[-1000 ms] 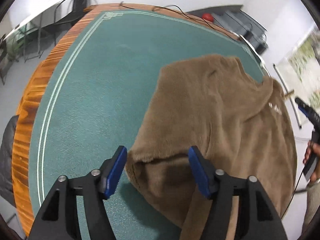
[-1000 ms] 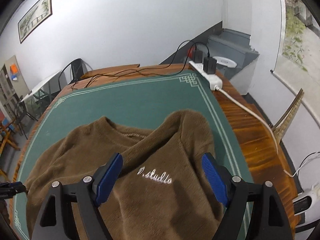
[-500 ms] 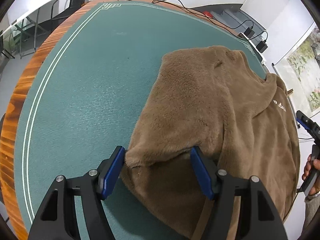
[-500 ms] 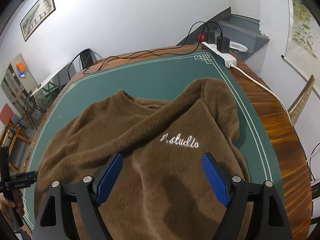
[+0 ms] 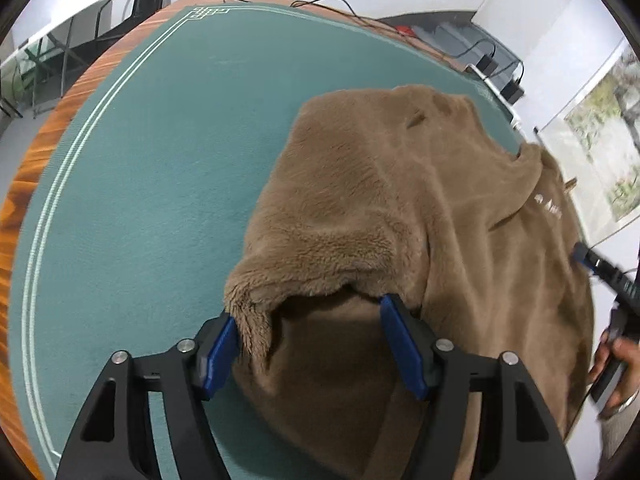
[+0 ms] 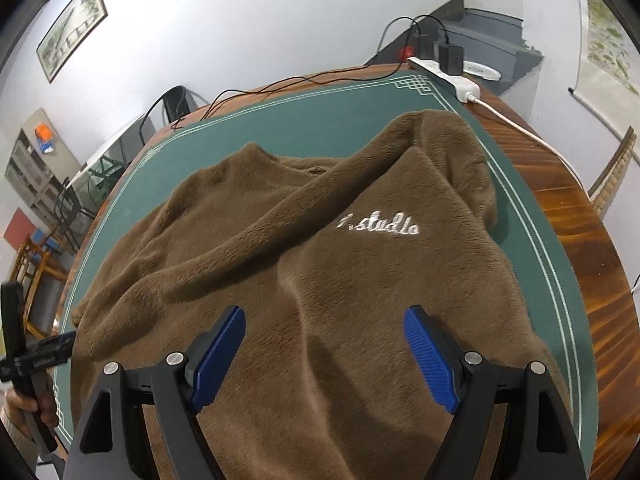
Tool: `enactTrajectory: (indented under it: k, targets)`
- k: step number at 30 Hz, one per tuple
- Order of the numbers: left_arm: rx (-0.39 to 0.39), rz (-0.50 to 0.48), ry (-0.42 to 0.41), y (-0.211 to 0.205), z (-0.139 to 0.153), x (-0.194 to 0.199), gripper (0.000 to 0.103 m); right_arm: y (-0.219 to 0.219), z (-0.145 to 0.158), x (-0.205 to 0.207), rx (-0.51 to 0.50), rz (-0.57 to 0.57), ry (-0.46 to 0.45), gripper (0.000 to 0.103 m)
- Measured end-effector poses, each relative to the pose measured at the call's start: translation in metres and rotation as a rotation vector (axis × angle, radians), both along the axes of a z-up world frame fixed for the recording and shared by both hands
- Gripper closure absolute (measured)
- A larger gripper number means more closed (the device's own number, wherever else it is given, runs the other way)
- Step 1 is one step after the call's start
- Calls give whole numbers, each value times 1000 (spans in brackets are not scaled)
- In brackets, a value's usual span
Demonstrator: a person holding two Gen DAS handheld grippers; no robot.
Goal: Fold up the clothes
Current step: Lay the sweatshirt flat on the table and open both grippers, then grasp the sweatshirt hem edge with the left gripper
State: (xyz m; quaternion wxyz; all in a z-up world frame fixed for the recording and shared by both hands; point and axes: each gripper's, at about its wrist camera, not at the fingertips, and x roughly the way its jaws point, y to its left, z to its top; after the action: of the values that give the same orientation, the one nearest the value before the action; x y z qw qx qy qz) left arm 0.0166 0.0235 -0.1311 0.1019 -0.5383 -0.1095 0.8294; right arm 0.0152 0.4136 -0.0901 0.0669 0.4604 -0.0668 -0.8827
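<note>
Thick brown fleece sweatshirt [image 6: 328,264] lay rumpled on the green-felted round tabletop [image 5: 132,184]. Soft, bulky, probably limp — best taken at hem corners. Left claw [image 5: 308,328] was closing around a raised hem fold; right claw [image 6: 324,344] gaped above the chest, holding nothing.

White script embroidery [image 6: 379,227] on the chest of the brown sweater [image 6: 280,280] reads roughly "studio", with an unclear first character before it. From the left wrist view the same lettering [image 5: 548,205] is too blurred to read.
</note>
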Motion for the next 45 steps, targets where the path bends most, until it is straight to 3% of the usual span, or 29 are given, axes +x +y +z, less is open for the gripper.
enactTrajectory:
  k: [1,3,6,14,16,20,22,29,38,42,45]
  targets:
    - [-22,7,-2,2,3,-2,44,-1,0,1,2,5,1,20]
    - [-101,26,-21,6,5,-4,74,-1,-1,4,2,6,0,20]
    - [-159,49,-1,2,20,0,90,-1,-3,9,1,5,-4,20]
    - [-281,135,221,-28,113,17,92,13,-13,22,-12,-30,-36,20]
    - [-351,139,276,-43,135,30,92,12,-13,24,-16,-27,-34,20]
    - [-526,132,392,-32,162,42,92,8,-13,27,-21,-13,-31,20]
    - [-565,136,421,-28,167,48,92,5,-14,29,-15,-5,-34,20]
    - [-424,216,392,-52,171,50,92,8,-24,38,-3,-18,-61,20]
    - [-559,360,431,-90,179,54,92,30,-23,50,-18,-59,-68,20]
    - [-534,328,316,-118,162,48,89,32,-21,49,-30,-56,-68,20]
    - [-479,246,172,-142,136,43,89,38,-17,46,-49,-61,-60,20]
